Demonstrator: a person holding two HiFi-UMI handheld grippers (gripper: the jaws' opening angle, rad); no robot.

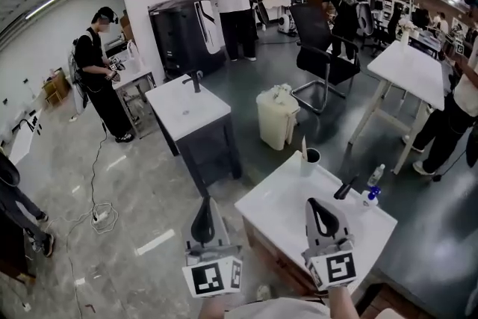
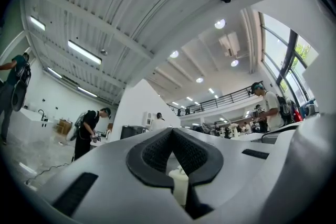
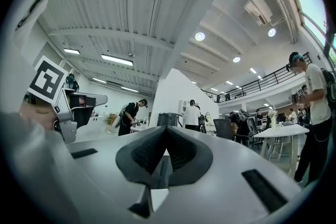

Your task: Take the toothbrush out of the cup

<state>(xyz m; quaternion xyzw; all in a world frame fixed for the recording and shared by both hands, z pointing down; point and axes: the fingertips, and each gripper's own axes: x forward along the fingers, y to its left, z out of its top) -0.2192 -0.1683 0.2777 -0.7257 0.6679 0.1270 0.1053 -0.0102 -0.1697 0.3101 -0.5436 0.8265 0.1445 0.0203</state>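
1. The cup (image 1: 311, 158) sits at the far corner of the white table (image 1: 280, 209), and the toothbrush (image 1: 303, 145) is standing upright in it, so it's not out yet.
2. The left gripper (image 1: 204, 209) hangs just off the table's left edge with its jaws pressed together and nothing between them.
3. The right gripper (image 1: 320, 209) is over the table's near part. Its jaws are closed too and empty, and it's well apart from the cup.

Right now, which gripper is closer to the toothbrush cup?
Right. The right gripper hovers over the table, straight before the cup; the left gripper is beside the table's left edge, farther away.
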